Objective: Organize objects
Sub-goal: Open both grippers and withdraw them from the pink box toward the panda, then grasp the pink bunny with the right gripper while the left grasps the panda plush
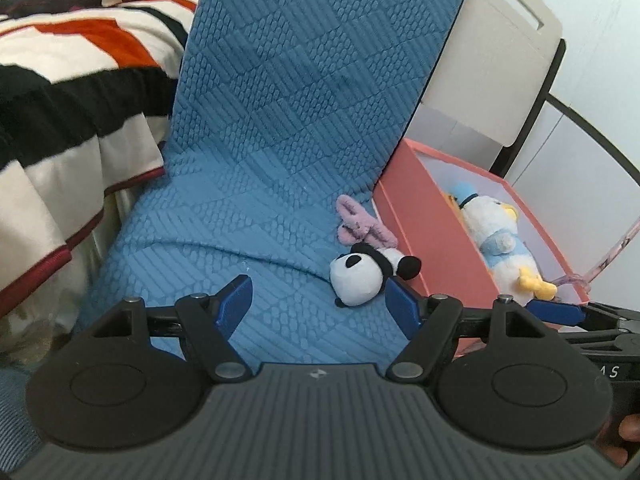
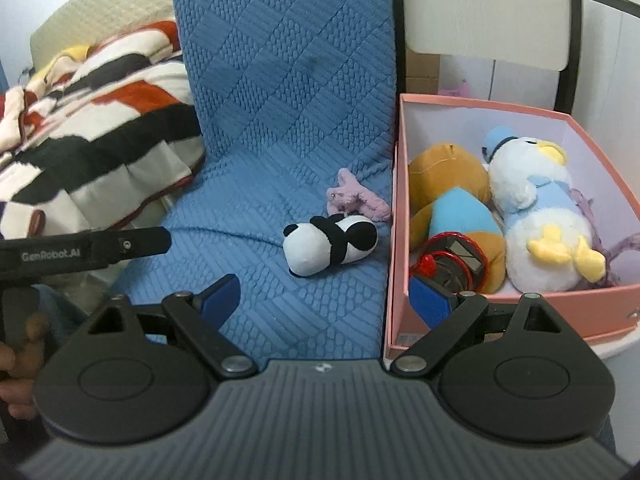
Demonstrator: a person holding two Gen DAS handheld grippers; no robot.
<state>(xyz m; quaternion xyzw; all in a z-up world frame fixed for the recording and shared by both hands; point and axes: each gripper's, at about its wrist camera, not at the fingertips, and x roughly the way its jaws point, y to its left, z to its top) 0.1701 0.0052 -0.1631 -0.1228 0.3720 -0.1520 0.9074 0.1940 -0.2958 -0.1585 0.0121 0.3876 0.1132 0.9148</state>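
Note:
A black-and-white panda plush (image 2: 330, 248) lies on its side on the blue quilted seat cover (image 2: 280, 160), with a small purple plush (image 2: 356, 198) just behind it. To their right stands a pink box (image 2: 520, 312) that holds a white duck plush (image 2: 540, 208), an orange-and-blue plush (image 2: 452, 184) and a red-rimmed round toy (image 2: 452, 258). My right gripper (image 2: 324, 300) hovers open in front of the panda, nothing between its blue fingers. My left gripper (image 1: 320, 304) is open too, the panda (image 1: 360, 280) just beyond its right finger. The purple plush (image 1: 360, 224) and box (image 1: 432, 240) sit behind.
A striped red, black and cream blanket (image 1: 60, 100) is heaped on the left. A white chair back (image 2: 488, 12) with a black frame rises behind the box. The left gripper's handle (image 2: 88, 250) crosses the right wrist view's left edge, a hand (image 2: 16, 368) below it.

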